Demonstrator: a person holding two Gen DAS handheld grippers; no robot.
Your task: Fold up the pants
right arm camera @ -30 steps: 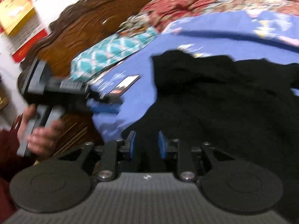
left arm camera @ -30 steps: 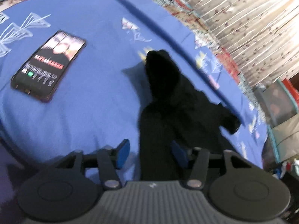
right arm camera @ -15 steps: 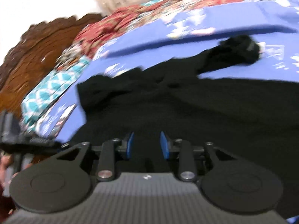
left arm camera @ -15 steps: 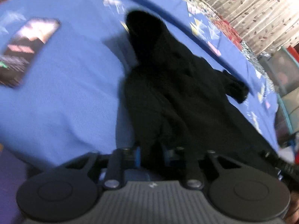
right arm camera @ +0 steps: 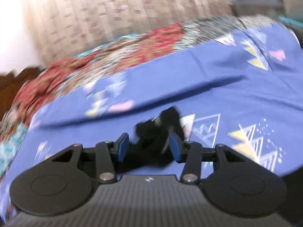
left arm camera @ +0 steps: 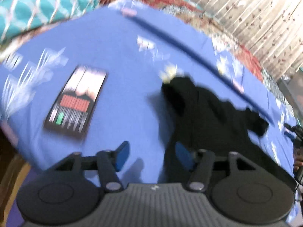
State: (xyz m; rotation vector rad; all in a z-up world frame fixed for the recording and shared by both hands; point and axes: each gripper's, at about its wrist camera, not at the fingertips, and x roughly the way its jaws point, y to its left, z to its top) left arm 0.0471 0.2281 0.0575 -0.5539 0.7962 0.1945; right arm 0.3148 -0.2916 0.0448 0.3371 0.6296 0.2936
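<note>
Both grippers have let go! The left gripper (left arm camera: 151,156), which half a second ago had its blue pads pinched tight on the fabric, now has them spread wide, one pad over bare sheet and the other over the edge of the crumpled black pants (left arm camera: 214,124). The pants lie in a rumpled heap on the blue bedsheet with pale triangle prints (left arm camera: 123,60), to the right of centre in the left wrist view, no longer stretched out long as they were a moment back. The dark smartphone with a lit screen (left arm camera: 75,102) is back in full sight on the sheet, well apart from the pants on their left (it had slid to the frame's edge half a second ago). Over in the right wrist view, the right gripper (right arm camera: 149,147) has its fingers parted too, wider than before, and a bunched black end of the pants (right arm camera: 157,130) sits between them, though the blur hides whether either pad touches it. Behind lie a red patterned quilt (right arm camera: 94,64) and a pale patterned curtain (right arm camera: 113,9).
</note>
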